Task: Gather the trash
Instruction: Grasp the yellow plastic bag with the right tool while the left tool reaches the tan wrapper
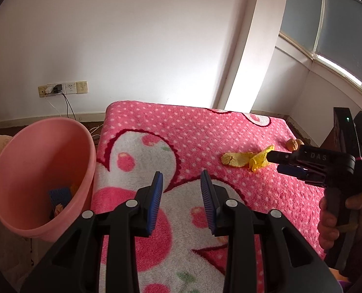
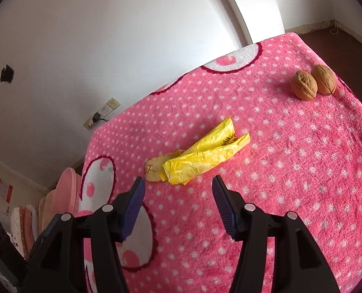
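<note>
A crumpled yellow wrapper is seen lying on the pink polka-dot blanket, overlapping a pale peel scrap, with two walnuts set well apart near the blanket's far right edge. The right gripper is held just short of the wrapper, jaws wide apart and empty. The left gripper is likewise parted and empty above the blanket's near part, beside a pink bin at the left edge.

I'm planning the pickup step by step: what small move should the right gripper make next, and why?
Probably ease the right gripper forward and down until its open, empty jaws straddle the yellow wrapper, then close. The wrapper lies just ahead on the pink blanket, overlapping a tan scrap, and the pink bin waits beside the left gripper.
</note>
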`<state>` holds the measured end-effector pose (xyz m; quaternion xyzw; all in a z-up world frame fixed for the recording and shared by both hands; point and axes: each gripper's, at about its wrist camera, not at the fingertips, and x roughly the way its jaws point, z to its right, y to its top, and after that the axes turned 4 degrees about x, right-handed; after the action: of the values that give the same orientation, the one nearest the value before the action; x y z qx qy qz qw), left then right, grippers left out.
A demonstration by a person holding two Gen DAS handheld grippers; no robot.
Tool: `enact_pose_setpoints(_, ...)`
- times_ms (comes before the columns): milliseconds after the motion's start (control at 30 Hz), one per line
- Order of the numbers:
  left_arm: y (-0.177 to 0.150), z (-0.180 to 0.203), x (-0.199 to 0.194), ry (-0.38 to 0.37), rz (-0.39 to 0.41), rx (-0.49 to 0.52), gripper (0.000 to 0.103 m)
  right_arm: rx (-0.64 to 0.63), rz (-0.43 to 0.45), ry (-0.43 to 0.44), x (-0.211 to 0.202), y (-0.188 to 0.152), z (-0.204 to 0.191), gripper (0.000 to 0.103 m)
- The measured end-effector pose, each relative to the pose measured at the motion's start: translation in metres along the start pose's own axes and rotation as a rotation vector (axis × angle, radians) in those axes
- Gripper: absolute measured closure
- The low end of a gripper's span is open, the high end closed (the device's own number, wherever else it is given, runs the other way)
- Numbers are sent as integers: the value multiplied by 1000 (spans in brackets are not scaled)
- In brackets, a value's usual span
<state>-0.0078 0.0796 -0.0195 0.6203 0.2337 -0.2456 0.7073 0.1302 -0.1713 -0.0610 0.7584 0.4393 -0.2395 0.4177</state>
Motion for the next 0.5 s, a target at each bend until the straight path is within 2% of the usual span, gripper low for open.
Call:
enact_pose_setpoints(167, 0, 3, 9, -9, -15, 19, 71, 51, 9, -79, 24, 6, -3, 47)
enact_pose_setpoints(267, 3, 6, 17, -17, -27, 47, 71, 25, 39, -115, 30, 8, -5, 47)
enact_pose_setpoints(300, 4, 8, 19, -26, -29, 57, 71, 11, 50, -129, 30, 8, -5, 52)
enact_pose_setpoints(333, 6, 10, 22, -38, -31, 68, 71, -1, 52, -144, 31, 8, -4, 69)
enact_pose_setpoints(400, 10, 14, 28, -65, -36, 89, 71, -10, 45, -141, 33, 9, 2, 84)
enact_pose_setpoints(500, 17, 25, 43, -108, -57, 140, 71, -40, 45, -136, 23, 7, 9, 90)
